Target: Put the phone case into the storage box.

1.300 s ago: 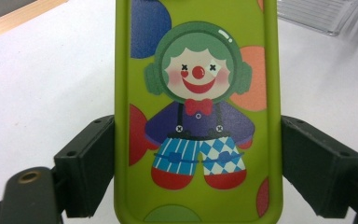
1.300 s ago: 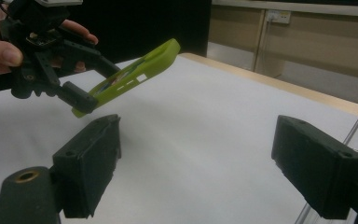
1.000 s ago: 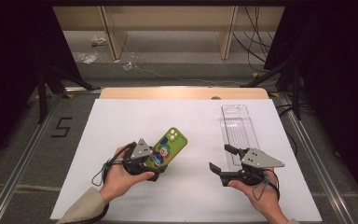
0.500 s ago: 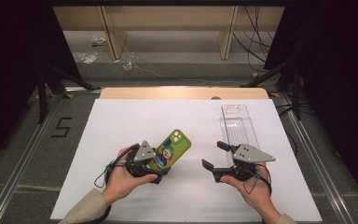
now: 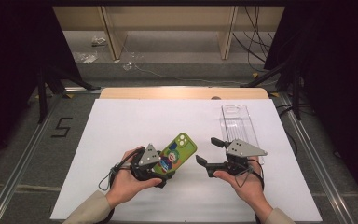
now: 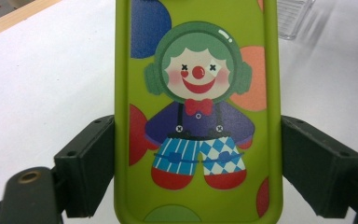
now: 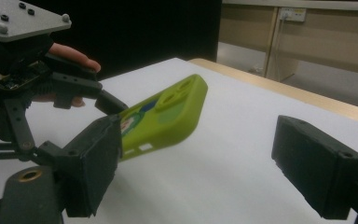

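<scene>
A lime-green phone case (image 5: 181, 147) (image 6: 196, 70) printed with a clown is held by its lower end in my left gripper (image 5: 164, 164) (image 6: 198, 163). Both jaws press on its long edges. In the right gripper view the case (image 7: 168, 109) tilts up off the white sheet, with the left gripper (image 7: 28, 84) gripping it from the left. My right gripper (image 5: 209, 153) (image 7: 200, 163) stands open just right of the case, with nothing between its jaws. A clear plastic box (image 5: 237, 123) lies on the sheet beyond the right gripper.
A white sheet (image 5: 135, 121) covers the table, with a wooden strip (image 5: 168, 93) along its far edge. Metal rails (image 5: 303, 140) run down both sides. Cables and scraps lie on the floor (image 5: 135, 65) beyond the table.
My right gripper has moved left, closer to the phone case. The case has shifted slightly to the right in the left gripper's hold.
</scene>
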The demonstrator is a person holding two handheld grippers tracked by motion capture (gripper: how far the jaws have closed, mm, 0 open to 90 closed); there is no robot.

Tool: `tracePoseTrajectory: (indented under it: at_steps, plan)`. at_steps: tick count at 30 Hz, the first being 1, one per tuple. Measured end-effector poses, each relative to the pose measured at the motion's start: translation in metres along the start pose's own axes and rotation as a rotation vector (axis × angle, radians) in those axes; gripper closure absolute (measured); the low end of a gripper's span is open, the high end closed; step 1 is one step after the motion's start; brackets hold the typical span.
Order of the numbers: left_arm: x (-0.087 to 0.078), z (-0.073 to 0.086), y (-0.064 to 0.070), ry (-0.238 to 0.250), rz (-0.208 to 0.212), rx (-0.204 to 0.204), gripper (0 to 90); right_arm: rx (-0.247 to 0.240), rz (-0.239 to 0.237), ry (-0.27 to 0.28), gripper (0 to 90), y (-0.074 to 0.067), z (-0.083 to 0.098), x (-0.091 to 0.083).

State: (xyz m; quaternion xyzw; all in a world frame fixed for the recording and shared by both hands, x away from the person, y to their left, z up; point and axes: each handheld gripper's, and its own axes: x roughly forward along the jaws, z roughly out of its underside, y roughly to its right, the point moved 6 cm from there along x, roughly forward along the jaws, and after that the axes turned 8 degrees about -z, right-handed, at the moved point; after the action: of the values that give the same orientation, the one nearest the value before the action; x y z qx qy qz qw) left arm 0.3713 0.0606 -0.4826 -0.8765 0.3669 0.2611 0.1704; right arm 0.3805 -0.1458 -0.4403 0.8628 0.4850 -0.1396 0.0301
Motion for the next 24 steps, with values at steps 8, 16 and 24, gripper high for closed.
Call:
tracePoseTrajectory:
  at_steps: [8,16,24]
  plan:
    - [0.002,-0.001,0.009,0.005,0.013,0.011,16.3,0.01,-0.003,-0.003,17.2,0.002,-0.001,0.008]
    - [0.002,-0.003,0.018,0.008,0.028,0.028,16.3,0.017,-0.01,-0.006,17.7,0.004,-0.003,0.019]
    - [0.004,-0.004,0.022,0.01,0.032,0.034,16.3,0.041,-0.02,-0.01,18.2,0.005,-0.004,0.028]
